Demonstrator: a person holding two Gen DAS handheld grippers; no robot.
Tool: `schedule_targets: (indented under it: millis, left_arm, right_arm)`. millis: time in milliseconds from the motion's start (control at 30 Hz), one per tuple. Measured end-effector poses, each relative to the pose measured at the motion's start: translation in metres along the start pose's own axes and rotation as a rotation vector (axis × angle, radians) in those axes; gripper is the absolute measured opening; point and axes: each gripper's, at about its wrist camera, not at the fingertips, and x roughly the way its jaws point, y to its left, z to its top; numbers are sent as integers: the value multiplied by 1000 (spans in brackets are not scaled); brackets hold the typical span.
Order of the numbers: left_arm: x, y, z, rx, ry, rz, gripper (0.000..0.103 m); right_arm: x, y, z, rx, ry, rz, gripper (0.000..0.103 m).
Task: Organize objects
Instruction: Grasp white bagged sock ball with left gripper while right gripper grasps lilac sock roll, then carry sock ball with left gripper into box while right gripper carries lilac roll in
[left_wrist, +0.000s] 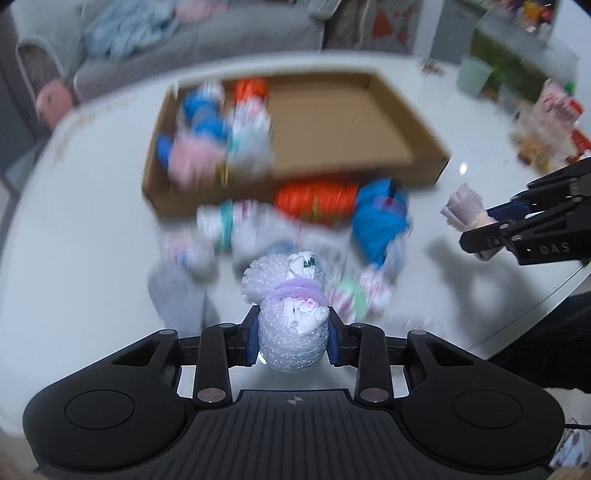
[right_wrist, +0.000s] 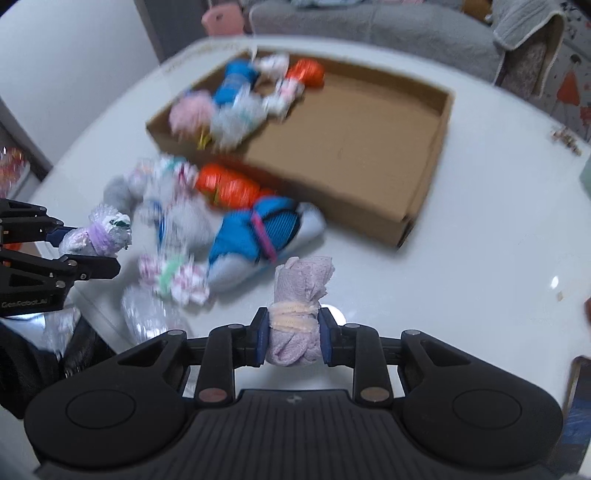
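I have a bundle in each hand. My left gripper (left_wrist: 293, 341) has its fingers pinched on a bubble-wrap bundle (left_wrist: 291, 314) tied with a purple band; the blue pads press on its lower half from both sides, and its banded top sticks out beyond my fingertips. My right gripper (right_wrist: 293, 338) is pinched nearly tight on a pale lilac cloth roll (right_wrist: 297, 314) bound with cream bands, and the pads press right at that binding. Its long axis runs straight out along my fingers, frilled end forward.

What the coming move turns on is where the cardboard box (right_wrist: 424, 206) lies from each pair of fingers. It sits ahead of both, beyond the loose pile still on the white surface (right_wrist: 480, 280): an orange bundle (right_wrist: 229, 186), a blue one (right_wrist: 255, 232) and several pale wrapped ones lie between my fingertips and the box's near wall. From my left fingers the box lies ahead, filled end to the left and bare floor to the right. From my right fingers the filled end is ahead and to the left, and the bare half is straight ahead and rightward, with no pile in the way.

So I judge my right hand has the clearer run to the empty half. Both bundles must clear the near wall before I let go.
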Motion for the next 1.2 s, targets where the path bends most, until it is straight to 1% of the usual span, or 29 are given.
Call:
schedule_targets:
  millis: [67, 167, 233, 333, 433, 567, 700, 800, 867, 1000, 1100, 1200]
  left_arm:
    - [-14, -1, 17, 32, -62, 3, 40]
    - [-28, 2, 46, 47, -134, 4, 40]
    - [-32, 4, 67, 60, -175, 8, 40]
    - [-27, 3, 102, 107, -222, 26, 40]
    - [-13, -2, 137, 154, -253, 34, 40]
    - [12, -6, 171, 166, -267, 14, 40]
    - [43, -7, 196, 151, -256, -24, 40]
    - [66, -4, 208, 152, -241, -36, 40]
    - [82, -1, 213, 152, -218, -51, 40]
    - [112, -1, 212, 161, -189, -69, 40]
    - [133, -3, 210, 174, -175, -69, 40]
    - [153, 4, 209, 152, -159, -71, 40]
  right_arm:
    - [-13, -11, 7, 31, -48, 4, 24]
    - [-28, -28, 21, 58, -123, -31, 25]
    - [-38, -39, 31, 78, -178, -38, 25]
    - [-46, -52, 50, 100, -241, -51, 25]
    - [-50, -63, 72, 114, -296, -55, 25]
    - [-43, -68, 106, 119, -338, -72, 25]
    - [-18, -68, 137, 118, -353, -51, 25]
    - [0, -70, 149, 121, -351, -25, 25]
    - [12, -72, 153, 120, -349, 7, 25]
    - [38, -74, 163, 129, -310, 45, 25]
    - [54, -69, 169, 124, -274, 45, 25]
    - [68, -71, 173, 140, -249, 40, 25]
